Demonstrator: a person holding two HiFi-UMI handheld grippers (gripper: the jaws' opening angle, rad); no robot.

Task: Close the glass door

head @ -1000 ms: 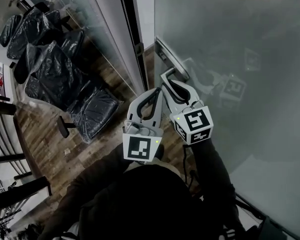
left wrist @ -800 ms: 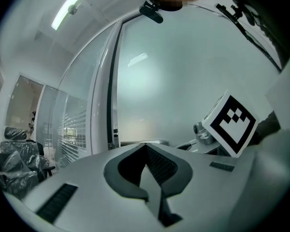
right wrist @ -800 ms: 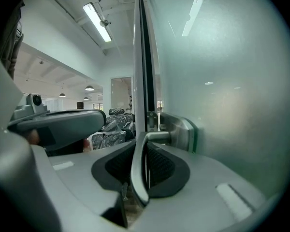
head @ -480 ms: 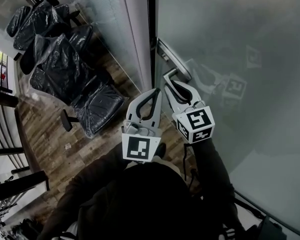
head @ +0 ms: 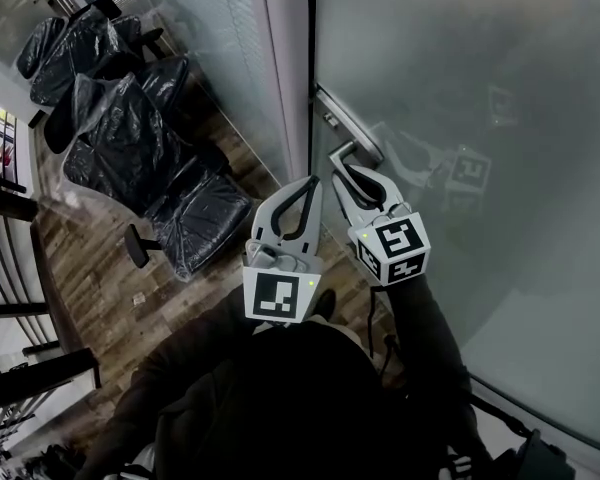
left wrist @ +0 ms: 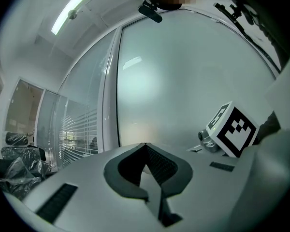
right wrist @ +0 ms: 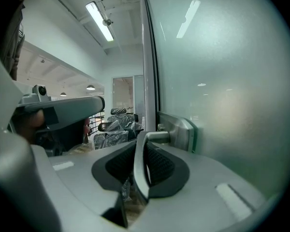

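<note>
The frosted glass door (head: 460,118) fills the right of the head view, its edge close against the white frame (head: 288,78). Its metal lever handle (head: 344,149) sticks out from a long steel plate (head: 352,133). My right gripper (head: 342,164) is shut on that handle; in the right gripper view the lever (right wrist: 157,137) runs between the dark pads of the right gripper (right wrist: 139,151). My left gripper (head: 309,181) hangs just left of it, shut and holding nothing. In the left gripper view the left gripper (left wrist: 144,147) points at the glass.
Several office chairs wrapped in black plastic (head: 130,148) stand on the wood floor (head: 90,288) to the left. A glass partition with blinds (head: 215,38) runs left of the frame. The person's dark sleeves (head: 280,398) fill the bottom.
The door has swung toward its frame, and the dark gap at its edge has narrowed to almost nothing. Both grippers kept their hold and spacing.
</note>
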